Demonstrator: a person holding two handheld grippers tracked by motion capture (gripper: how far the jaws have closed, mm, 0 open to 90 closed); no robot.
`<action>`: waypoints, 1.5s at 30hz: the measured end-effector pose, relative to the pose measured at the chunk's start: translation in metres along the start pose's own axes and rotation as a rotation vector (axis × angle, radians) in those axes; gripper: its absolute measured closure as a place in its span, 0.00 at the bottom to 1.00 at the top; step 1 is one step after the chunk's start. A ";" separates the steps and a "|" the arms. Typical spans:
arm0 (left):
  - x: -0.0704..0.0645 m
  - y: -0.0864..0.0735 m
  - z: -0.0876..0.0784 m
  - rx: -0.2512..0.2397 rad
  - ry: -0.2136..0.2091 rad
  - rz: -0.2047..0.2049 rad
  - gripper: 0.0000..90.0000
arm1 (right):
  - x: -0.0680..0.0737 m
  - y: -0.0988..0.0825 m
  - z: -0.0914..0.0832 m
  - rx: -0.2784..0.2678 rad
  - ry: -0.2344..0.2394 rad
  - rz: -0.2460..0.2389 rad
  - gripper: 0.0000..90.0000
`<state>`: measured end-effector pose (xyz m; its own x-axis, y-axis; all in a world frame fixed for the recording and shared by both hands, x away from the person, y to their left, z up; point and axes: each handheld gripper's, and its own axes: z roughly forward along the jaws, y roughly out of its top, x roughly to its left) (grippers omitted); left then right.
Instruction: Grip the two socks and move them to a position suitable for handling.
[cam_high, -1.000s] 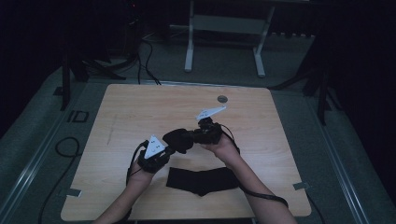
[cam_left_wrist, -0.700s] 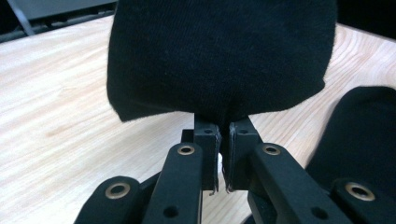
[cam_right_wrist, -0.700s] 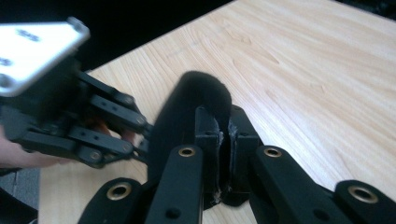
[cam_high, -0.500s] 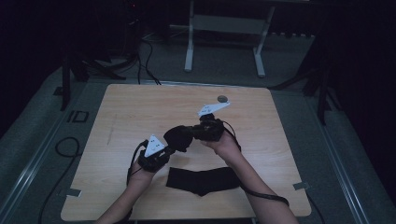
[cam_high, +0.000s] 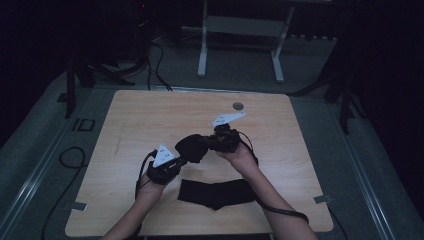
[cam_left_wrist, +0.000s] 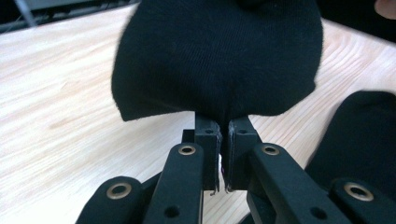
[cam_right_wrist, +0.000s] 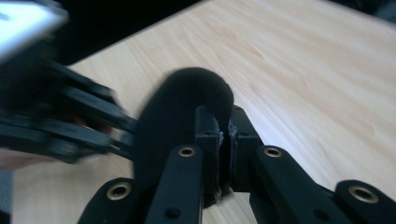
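A black sock (cam_high: 190, 147) is bunched up in the air between my two grippers, above the middle of the wooden table (cam_high: 150, 115). My left gripper (cam_high: 181, 157) comes from the lower left. In the left gripper view its jaws (cam_left_wrist: 223, 126) have just closed a little further and pinch the lower edge of the sock (cam_left_wrist: 219, 56). My right gripper (cam_high: 205, 143) comes from the right. In the right gripper view it (cam_right_wrist: 224, 123) is shut on a fold of the sock (cam_right_wrist: 177, 107). A second black sock (cam_high: 217, 192) lies flat near the table's front edge.
A small round grey object (cam_high: 238, 105) sits near the table's far edge. Cables (cam_high: 65, 155) trail on the floor at the left, and a white stand (cam_high: 240, 30) is behind the table. The left gripper (cam_right_wrist: 56, 121) shows blurred in the right gripper view.
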<state>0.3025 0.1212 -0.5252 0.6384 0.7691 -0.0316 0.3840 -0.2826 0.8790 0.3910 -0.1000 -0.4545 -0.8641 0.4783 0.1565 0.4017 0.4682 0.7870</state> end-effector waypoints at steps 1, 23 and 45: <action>-0.001 0.000 0.002 0.019 0.013 0.019 0.96 | -0.002 -0.003 0.001 0.009 0.005 0.015 0.95; -0.003 0.002 0.007 0.052 0.049 0.028 0.96 | -0.005 -0.017 0.001 0.007 -0.014 0.038 0.95; -0.010 0.009 0.001 -0.033 -0.073 0.004 0.96 | -0.004 -0.033 0.006 0.065 0.140 0.069 0.93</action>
<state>0.3003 0.1104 -0.5178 0.6874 0.7236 -0.0620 0.3601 -0.2654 0.8943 0.3830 -0.1132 -0.4843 -0.8656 0.4054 0.2941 0.4767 0.4870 0.7318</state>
